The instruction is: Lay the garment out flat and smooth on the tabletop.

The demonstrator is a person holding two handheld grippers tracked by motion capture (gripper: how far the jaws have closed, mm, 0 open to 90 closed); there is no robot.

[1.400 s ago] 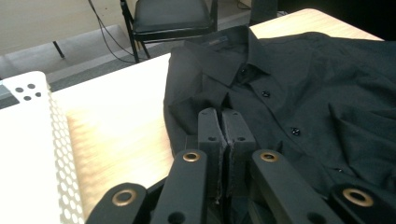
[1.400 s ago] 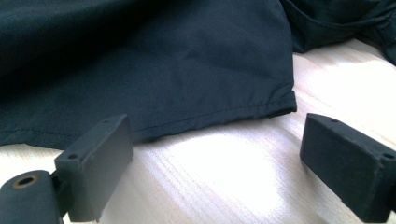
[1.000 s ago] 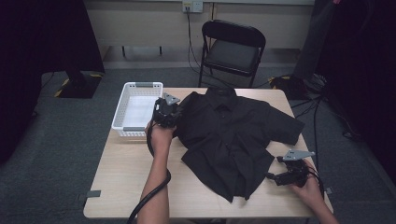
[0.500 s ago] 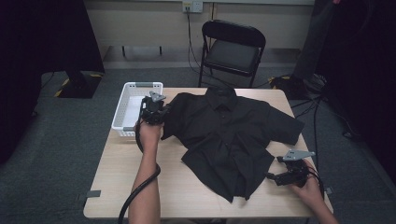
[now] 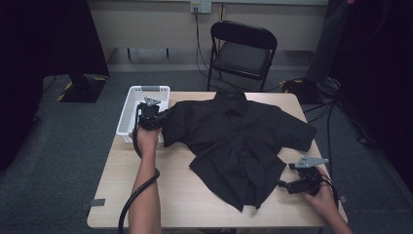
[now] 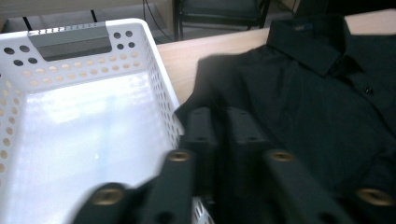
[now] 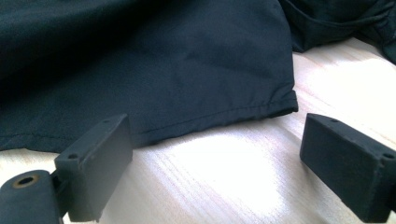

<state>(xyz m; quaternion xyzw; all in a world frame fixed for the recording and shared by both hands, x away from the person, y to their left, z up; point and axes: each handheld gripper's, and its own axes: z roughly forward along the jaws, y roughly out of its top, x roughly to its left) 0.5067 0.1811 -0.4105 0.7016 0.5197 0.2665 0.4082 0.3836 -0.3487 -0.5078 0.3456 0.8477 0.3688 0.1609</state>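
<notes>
High view, crumpled black shirt (image 5: 234, 146), left hand-held gripper (image 5: 152, 113) jaws parting, right hand-held gripper (image 5: 287, 186) released.

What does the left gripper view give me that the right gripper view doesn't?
Left gripper view: the white basket beside the shirt's collar, with the left gripper at the sleeve, its jaws having just been opening, a narrow gap between them. Right gripper view: the right gripper open, jaws wide, just short of the hem. Both show the black shirt on the wooden table.

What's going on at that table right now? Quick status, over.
Left gripper at shirt sleeve, fingers just opening. Right gripper open beside hem. White basket close at left.
</notes>
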